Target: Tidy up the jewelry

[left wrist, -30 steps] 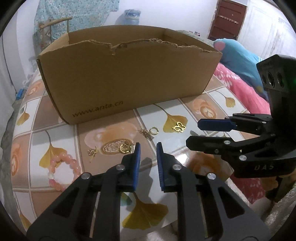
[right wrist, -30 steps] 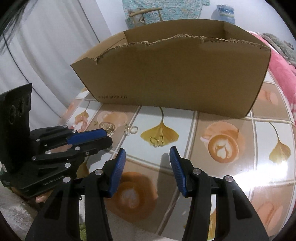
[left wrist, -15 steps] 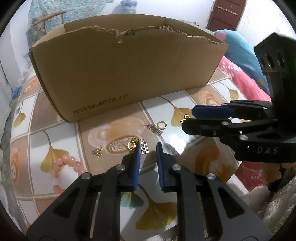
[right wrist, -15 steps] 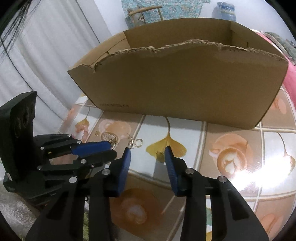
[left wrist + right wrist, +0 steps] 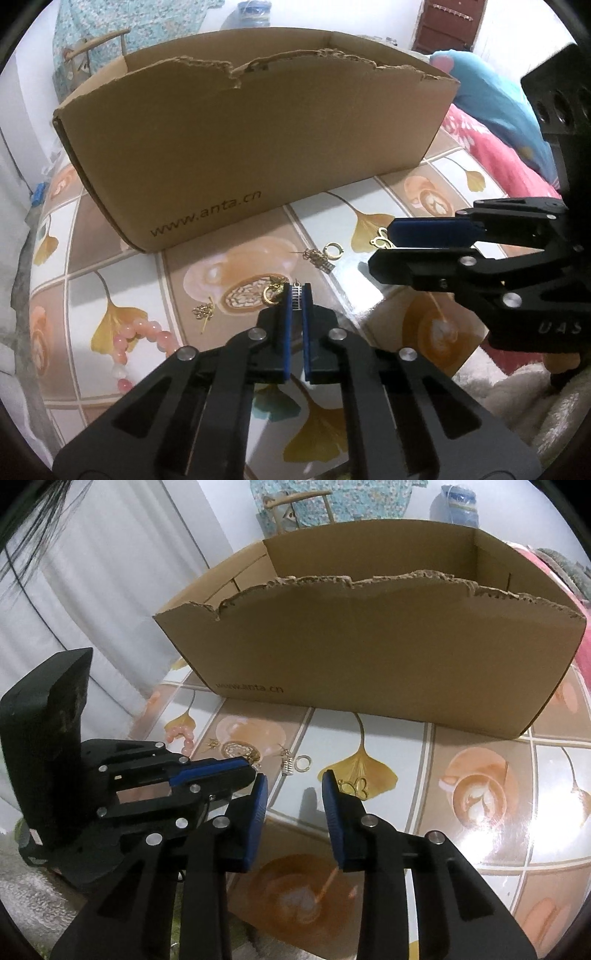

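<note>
My left gripper point(image 5: 297, 292) is shut on a small silver ladder-shaped earring point(image 5: 296, 301), just above the tiled tabletop point(image 5: 332, 214). A gold hook earring point(image 5: 275, 291) lies right beside its left fingertip. The right gripper point(image 5: 294, 778) is closing with only bare table between its pads. A gold butterfly charm point(image 5: 354, 786) lies just outside its right finger and, in the left wrist view, peeks from under its blue pad point(image 5: 428, 230). A gold hoop point(image 5: 333, 250), a chain charm point(image 5: 317, 258), a small gold stud point(image 5: 204, 312) and a pink bead bracelet point(image 5: 147, 332) lie on the table.
An open cardboard box point(image 5: 240, 147) with a torn front rim stands behind the jewelry. A pink blanket point(image 5: 491, 147) and a blue cushion point(image 5: 491, 92) lie to the right. Fluffy white fabric point(image 5: 517, 398) borders the near table edge. A white curtain point(image 5: 110, 609) hangs on the left.
The left jaws have shut on the silver earring after moving forward to it. The right jaws have narrowed and moved closer to the butterfly charm.
</note>
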### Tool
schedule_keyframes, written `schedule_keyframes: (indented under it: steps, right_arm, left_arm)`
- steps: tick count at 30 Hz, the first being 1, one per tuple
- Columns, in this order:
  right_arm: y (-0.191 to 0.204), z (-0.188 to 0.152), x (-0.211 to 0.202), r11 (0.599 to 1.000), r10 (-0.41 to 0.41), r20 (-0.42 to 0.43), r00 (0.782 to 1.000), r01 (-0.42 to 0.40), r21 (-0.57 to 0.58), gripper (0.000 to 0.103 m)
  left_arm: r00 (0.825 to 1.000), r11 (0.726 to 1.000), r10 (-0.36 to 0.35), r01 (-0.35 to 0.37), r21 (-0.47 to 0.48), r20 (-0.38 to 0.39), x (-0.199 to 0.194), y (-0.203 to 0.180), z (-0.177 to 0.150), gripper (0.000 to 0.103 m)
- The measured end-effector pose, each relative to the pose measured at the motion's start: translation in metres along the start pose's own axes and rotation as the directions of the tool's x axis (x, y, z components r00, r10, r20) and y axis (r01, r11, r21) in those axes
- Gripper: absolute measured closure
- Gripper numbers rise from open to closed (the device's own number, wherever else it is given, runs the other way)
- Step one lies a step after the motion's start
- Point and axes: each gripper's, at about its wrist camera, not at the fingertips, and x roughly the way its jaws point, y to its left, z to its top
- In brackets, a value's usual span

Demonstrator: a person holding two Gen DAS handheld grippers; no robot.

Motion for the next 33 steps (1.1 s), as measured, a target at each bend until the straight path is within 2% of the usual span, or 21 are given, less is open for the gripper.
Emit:
schedule_keyframes:
  steps: [3,9,14,19,33]
  right_arm:
    - [0.0,-0.001,-0.002,1.0,-0.005,0.003,1.0,0.005,0.001,0.073]
    - [0.003,-0.002,-0.004,1.0,-0.004,0.006,1.0,0.004,-0.013,0.073]
    - [0.013,0.001,0.008,0.998,0.017,-0.015,1.0,-0.018,-0.053,0.083]
    - [0.023,0.01,0.023,0.995,-0.006,-0.025,1.0,0.004,-0.102,0.093]
    - [0.025,0.01,0.038,0.988,-0.085,-0.051,0.995,0.078,-0.135,0.096]
  left_arm:
    - [1.0,0.999,0.02,-0.02,0.025,0.006,0.0,-0.004,-0.002,0.099]
    - [1.0,1.0,0.007,-0.007,0.018,-0.004,-0.008,-0.005,-0.012,0.099]
    - [1.0,1.0,0.023,-0.023,0.001,-0.002,-0.016,-0.002,-0.022,0.099]
    - [1.0,1.0,0.016,-0.016,-0.024,0.01,-0.016,0.0,-0.024,0.099]
    - [1.0,1.0,-0.005,0.005,-0.027,0.016,-0.02,0.005,-0.026,0.099]
